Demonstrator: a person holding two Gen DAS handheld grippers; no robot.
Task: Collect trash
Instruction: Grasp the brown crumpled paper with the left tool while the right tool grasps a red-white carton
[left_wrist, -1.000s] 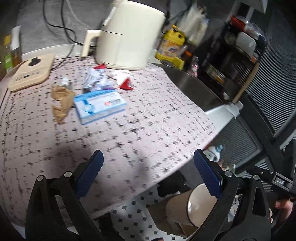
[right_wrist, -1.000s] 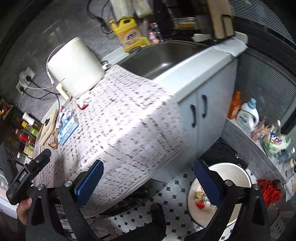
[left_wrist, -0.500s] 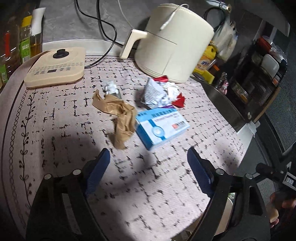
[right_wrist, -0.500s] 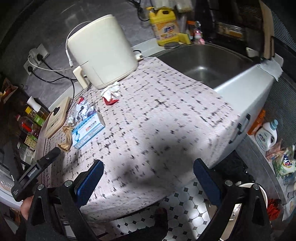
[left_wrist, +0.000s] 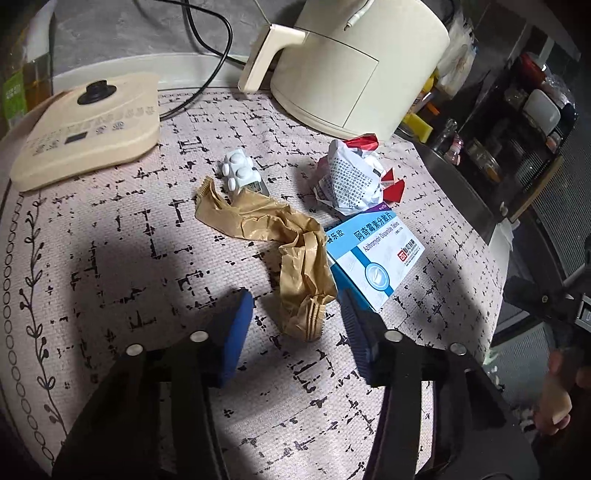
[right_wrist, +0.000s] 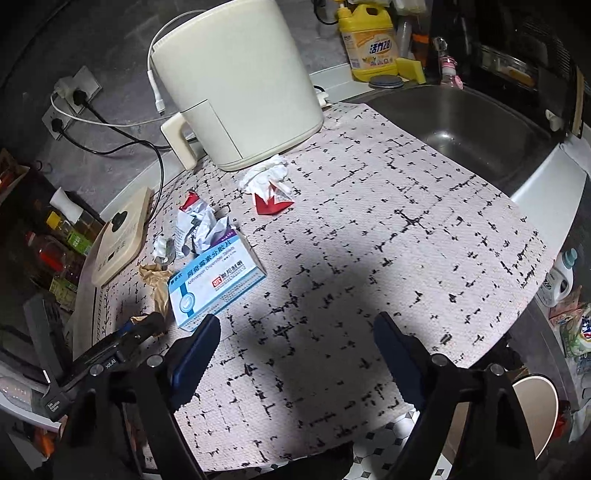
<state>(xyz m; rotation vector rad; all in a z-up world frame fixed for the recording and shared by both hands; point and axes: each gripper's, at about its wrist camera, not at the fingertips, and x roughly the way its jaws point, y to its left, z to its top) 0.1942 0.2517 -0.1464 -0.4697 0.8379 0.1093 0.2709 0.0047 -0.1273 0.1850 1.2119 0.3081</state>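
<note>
Left claw (left_wrist: 295, 317) had moved in over the worktop (left_wrist: 110, 236) since the earlier frames, closing on the trash pile; its blue pads now sat on either side of the near end of the crumpled brown paper (left_wrist: 291, 251). Jaws were partly open, narrower than a second ago, gripping nothing; no contact with the paper was clear. Right claw (right_wrist: 295, 343) had also swung from the floor side to over the mat, jaws wide apart, empty, hovering well short of the trash.

Brown paper lay on the patterned mat, its far end just beside a white blister pack (left_wrist: 242, 171). Blue-and-white medicine box (left_wrist: 373, 254) lay touching the paper's right side, one corner close to the left claw's right pad. Crumpled white printed wrapper (left_wrist: 347, 181) sat behind the box, with red scraps (left_wrist: 393, 186) beside it. In the right wrist view a white tissue wad (right_wrist: 267, 175) lay by a red folded piece (right_wrist: 271, 205), near the base of the cream appliance (right_wrist: 236, 81). Beige control pad (left_wrist: 88, 129) sat at the mat's far left. Sink (right_wrist: 469, 122) was to the right, yellow detergent bottle (right_wrist: 369, 37) behind it. Bin rim (right_wrist: 535, 410) showed on the floor, lower right.
</note>
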